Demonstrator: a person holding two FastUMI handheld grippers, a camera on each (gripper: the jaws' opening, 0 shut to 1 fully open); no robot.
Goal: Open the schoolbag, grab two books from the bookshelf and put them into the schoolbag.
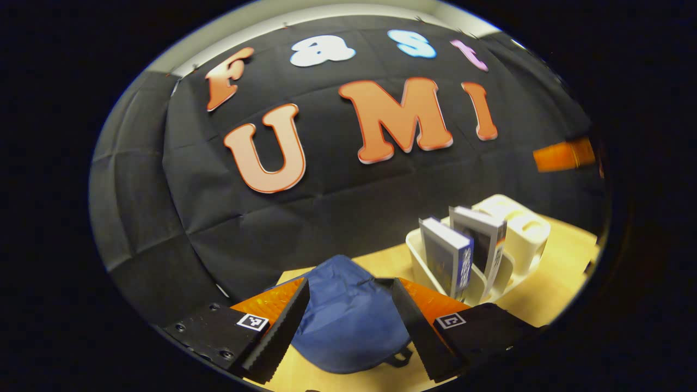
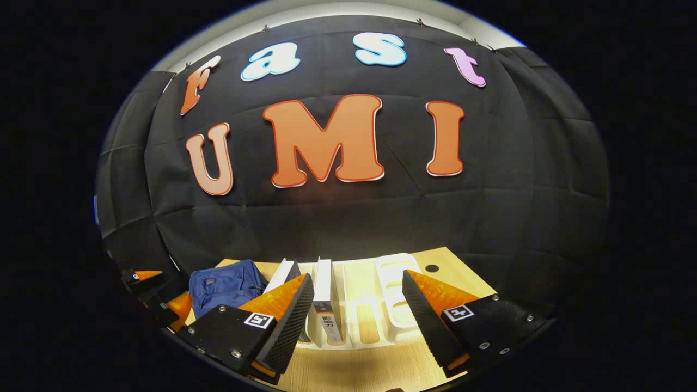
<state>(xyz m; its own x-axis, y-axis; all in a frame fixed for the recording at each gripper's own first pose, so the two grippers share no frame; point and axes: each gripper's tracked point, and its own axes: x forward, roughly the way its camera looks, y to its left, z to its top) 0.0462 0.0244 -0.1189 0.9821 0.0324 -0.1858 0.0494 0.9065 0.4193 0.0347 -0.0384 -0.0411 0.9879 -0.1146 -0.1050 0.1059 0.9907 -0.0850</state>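
Straight ahead of the left gripper (image 1: 349, 316), between its wide-open fingers, lies the blue schoolbag (image 1: 348, 321) on the table (image 1: 550, 288); nothing gripped. Bookshelf (image 1: 517, 239) with two upright books (image 1: 460, 253) sits ahead to its right. Right gripper (image 2: 356, 316), also spread wide and empty, faces the bookshelf; schoolbag is off to its left.
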